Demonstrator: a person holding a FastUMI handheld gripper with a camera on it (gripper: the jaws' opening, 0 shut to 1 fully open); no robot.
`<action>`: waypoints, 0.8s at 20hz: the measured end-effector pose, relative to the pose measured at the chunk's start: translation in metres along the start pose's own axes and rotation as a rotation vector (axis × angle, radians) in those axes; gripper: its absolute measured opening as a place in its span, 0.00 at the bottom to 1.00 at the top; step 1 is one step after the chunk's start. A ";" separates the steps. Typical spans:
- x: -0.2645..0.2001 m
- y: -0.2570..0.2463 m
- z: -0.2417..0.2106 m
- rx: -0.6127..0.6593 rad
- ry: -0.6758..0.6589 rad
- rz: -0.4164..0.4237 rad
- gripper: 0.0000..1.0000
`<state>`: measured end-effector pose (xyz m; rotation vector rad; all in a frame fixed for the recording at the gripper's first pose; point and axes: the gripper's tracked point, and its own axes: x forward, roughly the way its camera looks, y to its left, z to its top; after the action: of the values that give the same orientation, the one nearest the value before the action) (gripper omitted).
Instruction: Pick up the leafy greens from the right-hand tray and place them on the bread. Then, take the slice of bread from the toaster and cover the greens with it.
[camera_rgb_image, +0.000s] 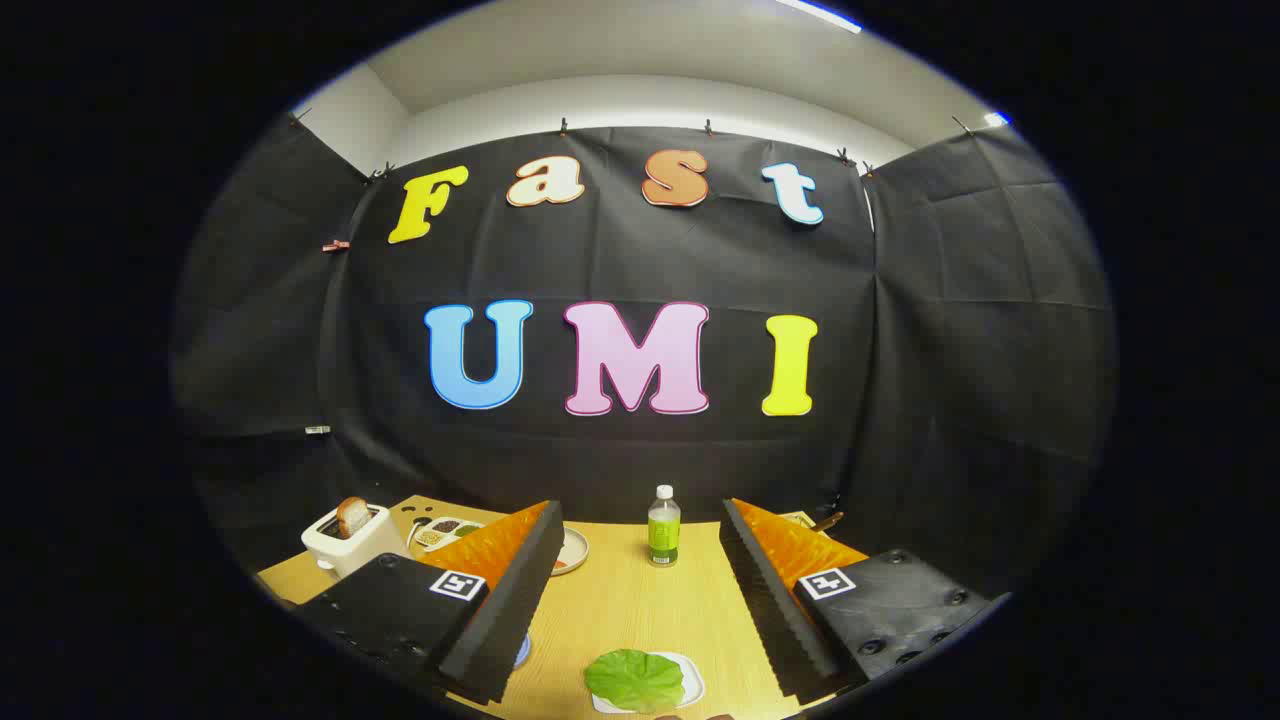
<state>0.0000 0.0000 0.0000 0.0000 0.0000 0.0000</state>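
Empty tongs (640, 600) above leafy greens (634, 679)

Plate part-hidden at ten o'clock!
The plate (572, 551) is half covered by the left finger (505, 600); tray (440, 530) contents too small to be identified.

Black cloth wall (640, 260), wooden table (640, 610)

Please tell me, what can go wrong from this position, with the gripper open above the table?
1. The gripper is open and holds nothing; the leafy greens lie flat on the bread between the fingers, so they may shift if bumped.
2. The bread slice stands in the toaster, off beyond the left finger; reaching there could perhaps knock the bottle or the small plate.
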 end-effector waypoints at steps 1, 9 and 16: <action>-0.001 -0.002 -0.002 0.003 0.003 -0.003 0.97; -0.003 -0.008 -0.019 0.024 0.038 -0.004 0.98; 0.001 -0.005 -0.024 0.027 0.050 0.011 0.98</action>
<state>0.0005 -0.0049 -0.0235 0.0268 0.0499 0.0112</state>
